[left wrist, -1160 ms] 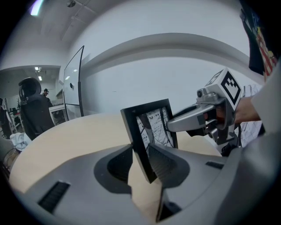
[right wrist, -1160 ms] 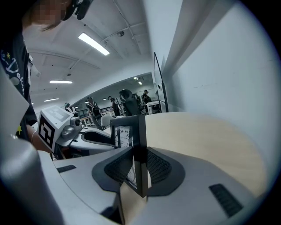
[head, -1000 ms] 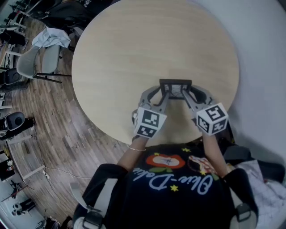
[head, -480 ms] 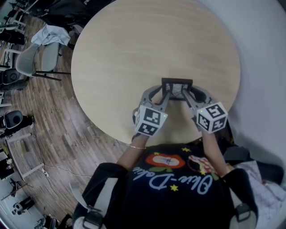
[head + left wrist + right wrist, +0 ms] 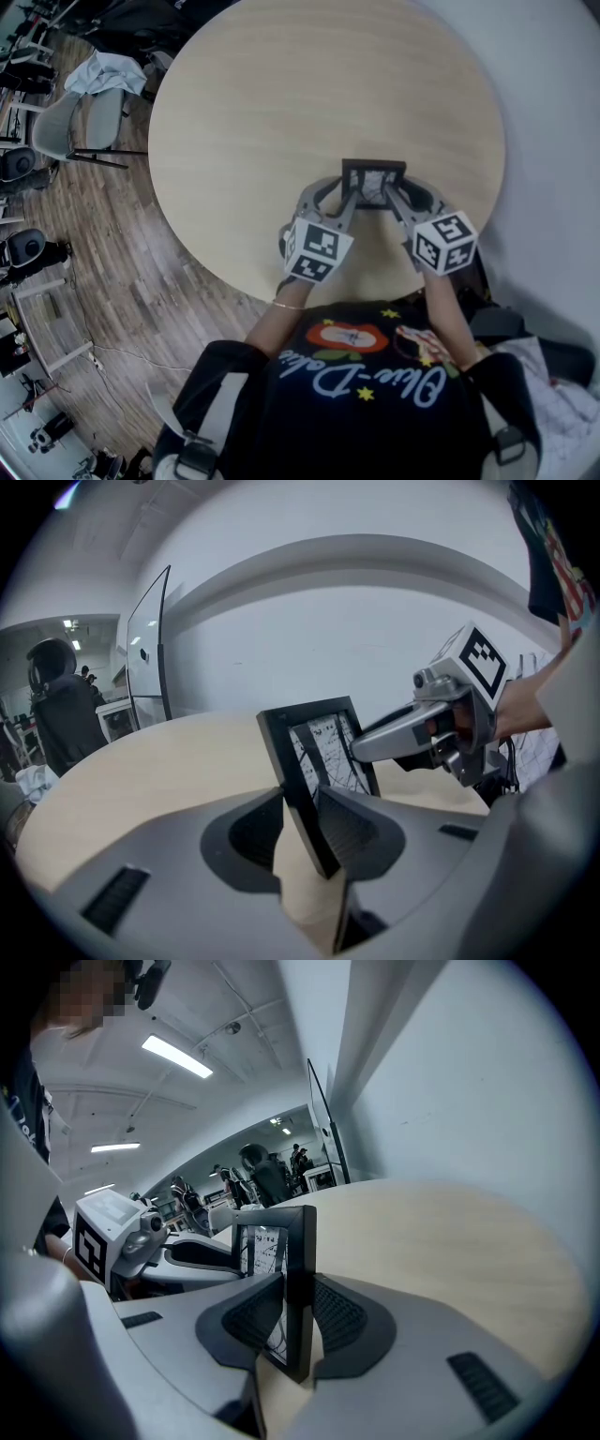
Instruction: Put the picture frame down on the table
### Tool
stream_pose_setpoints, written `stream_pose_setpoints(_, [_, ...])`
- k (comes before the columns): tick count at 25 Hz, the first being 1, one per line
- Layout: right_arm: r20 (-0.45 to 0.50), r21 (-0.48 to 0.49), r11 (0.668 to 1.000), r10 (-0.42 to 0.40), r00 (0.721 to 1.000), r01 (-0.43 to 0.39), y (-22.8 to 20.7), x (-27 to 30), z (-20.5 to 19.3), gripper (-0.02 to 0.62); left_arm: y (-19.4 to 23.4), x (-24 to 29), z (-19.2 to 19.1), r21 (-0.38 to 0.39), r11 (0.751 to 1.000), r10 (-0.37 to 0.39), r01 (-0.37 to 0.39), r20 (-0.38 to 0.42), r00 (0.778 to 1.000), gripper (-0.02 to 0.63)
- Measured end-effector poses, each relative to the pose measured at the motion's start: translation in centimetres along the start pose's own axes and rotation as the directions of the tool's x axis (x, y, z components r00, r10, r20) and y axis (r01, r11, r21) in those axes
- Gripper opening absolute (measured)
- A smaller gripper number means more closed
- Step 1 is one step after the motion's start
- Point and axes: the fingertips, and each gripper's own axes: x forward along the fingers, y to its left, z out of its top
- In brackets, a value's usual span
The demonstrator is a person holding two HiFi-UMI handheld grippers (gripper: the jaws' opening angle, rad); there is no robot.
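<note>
The picture frame (image 5: pixel 373 183), clamped edgewise by left tool (image 5: pixel 305 829) and right tool (image 5: pixel 298 1324), is best lowered level onto the counter (image 5: pixel 281 103)

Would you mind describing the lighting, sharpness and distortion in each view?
Head view: even light, sharp on the table, edges fisheye-warped. Left gripper view: picture frame sharp, wall lines bowed, corners dark. Right gripper view: bright ceiling light, dark corners.

Bright even indoor light, ceiling strips (image 5: pixel 173 1057) glowing, fisheye bending, dark vignetted corners, far background perhaps soft.
</note>
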Motion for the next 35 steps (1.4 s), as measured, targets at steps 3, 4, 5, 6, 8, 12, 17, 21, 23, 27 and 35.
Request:
stream_pose_setpoints(3, [-0.004,-0.006,1.0,-0.009,1.0,0.009,-0.1,0.3,0.3,0.074,0.3,0.1,0.1,0.001,1.0,0.001,-0.001,0.002,1.0,0.097])
stream_pose_setpoints(4, [-0.005,-0.009,1.0,-0.012,1.0,0.012,-0.2,0.5,0.5,0.075,0.5,0.3,0.1,-0.001,1.0,0.002,-0.002,0.002,1.0,0.097])
stream_pose_setpoints(5, [-0.006,-0.012,1.0,-0.017,1.0,0.017,-0.3,0.8,0.6,0.077,0.7,0.5,0.1,-0.003,1.0,0.004,-0.004,0.001,1.0,0.097])
stream_pose_setpoints(6, [-0.007,-0.016,1.0,-0.021,1.0,0.021,-0.5,1.0,0.6,0.077,0.9,0.6,0.0,-0.004,1.0,0.005,-0.005,-0.001,1.0,0.097])
stream_pose_setpoints(8, [-0.011,-0.024,0.999,-0.029,1.0,0.029,-0.7,1.3,0.6,0.078,1.1,0.8,0.0,-0.006,1.0,0.004,-0.004,-0.001,1.0,0.098])
stream_pose_setpoints(12, [-0.02,-0.037,0.999,-0.038,0.999,0.037,-0.7,1.2,0.6,0.083,0.9,0.7,0.1,-0.011,1.0,0.001,-0.001,-0.003,1.0,0.101])
stream_pose_setpoints(17, [-0.024,-0.039,0.998,-0.047,0.999,0.046,-1.3,1.9,0.7,0.087,1.5,1.2,0.1,-0.026,1.0,0.005,-0.005,-0.01,1.0,0.103])
stream_pose_setpoints(21, [-0.031,-0.037,0.998,-0.052,0.998,0.051,-1.5,2.2,0.6,0.089,1.6,1.6,-0.1,-0.036,0.999,0.002,-0.002,-0.014,1.0,0.106])
stream_pose_setpoints(23, [-0.031,-0.038,0.998,-0.055,0.998,0.054,-1.7,2.3,0.5,0.091,1.5,1.8,-0.2,-0.036,0.999,-0.003,0.003,-0.015,1.0,0.107])
stream_pose_setpoints(27, [-0.039,-0.043,0.997,-0.06,0.997,0.058,-1.8,2.2,0.3,0.094,1.3,1.8,-0.3,-0.044,0.999,-0.006,0.005,-0.019,1.0,0.109])
stream_pose_setpoints(35, [-0.053,-0.044,0.996,-0.078,0.996,0.076,-2.5,3.5,0.3,0.1,2.2,2.7,-0.6,-0.055,0.998,0.004,-0.006,-0.026,1.0,0.112])
